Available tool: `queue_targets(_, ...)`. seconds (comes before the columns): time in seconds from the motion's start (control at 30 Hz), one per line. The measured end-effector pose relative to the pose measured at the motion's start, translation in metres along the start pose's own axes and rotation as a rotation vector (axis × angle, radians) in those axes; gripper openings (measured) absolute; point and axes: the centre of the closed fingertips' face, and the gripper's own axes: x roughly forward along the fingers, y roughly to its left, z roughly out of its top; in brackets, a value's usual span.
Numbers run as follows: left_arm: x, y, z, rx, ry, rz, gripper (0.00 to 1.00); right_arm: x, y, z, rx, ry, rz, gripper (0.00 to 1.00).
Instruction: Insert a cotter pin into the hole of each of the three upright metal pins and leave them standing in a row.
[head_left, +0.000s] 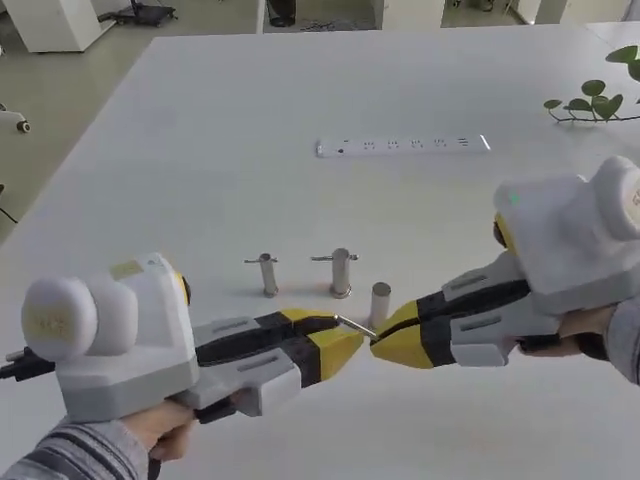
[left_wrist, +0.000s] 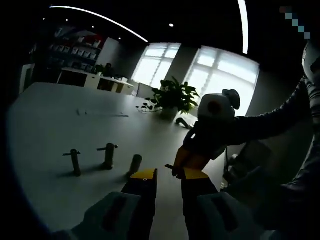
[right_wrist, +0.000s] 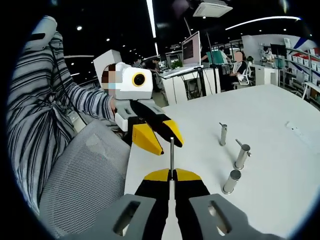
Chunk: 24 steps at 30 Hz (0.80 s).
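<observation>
Above white table (head_left: 250, 90), right gripper (right_wrist: 171, 176) jaws clamp cotter pin (right_wrist: 171, 155); left gripper (left_wrist: 169, 175) jaws apart.

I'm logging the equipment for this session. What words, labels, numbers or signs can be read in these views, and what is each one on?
No text here can be read.
Yellowish sticker on the housing of the left gripper: print too blurred to read.
Power strip on the table: marks by its sockets too small to read.
</observation>
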Motion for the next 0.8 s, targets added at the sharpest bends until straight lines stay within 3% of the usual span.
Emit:
queue_targets(0.1, 0.002, 0.013, 0.000, 0.056, -0.014, 0.079, 0.20, -0.008, -0.014, -0.011, -0.044, 0.067, -0.042, 0.00)
queue_targets(0.17, 0.005, 0.012, -0.001, 0.066, -0.013, 0.097, 0.24, -0.010, -0.019, -0.013, -0.045, 0.075, -0.054, 0.00)
queue_targets(0.33, 0.013, 0.023, -0.005, 0.132, -0.006, 0.172, 0.27, -0.018, -0.036, -0.023, -0.081, 0.132, -0.084, 0.00)
queue_targets(0.43, 0.018, 0.030, -0.007, 0.137, -0.010, 0.213, 0.29, -0.021, -0.044, -0.029, -0.099, 0.165, -0.091, 0.00)
queue_targets(0.5, 0.021, 0.040, -0.009, 0.177, 0.009, 0.271, 0.30, -0.022, -0.050, -0.032, -0.107, 0.185, -0.096, 0.00)
queue_targets(0.63, 0.030, 0.045, -0.015, 0.177, 0.023, 0.302, 0.32, -0.025, -0.060, -0.041, -0.137, 0.242, -0.101, 0.00)
queue_targets(0.8, 0.038, 0.049, -0.024, 0.194, 0.052, 0.324, 0.32, -0.026, -0.073, -0.048, -0.145, 0.273, -0.105, 0.00)
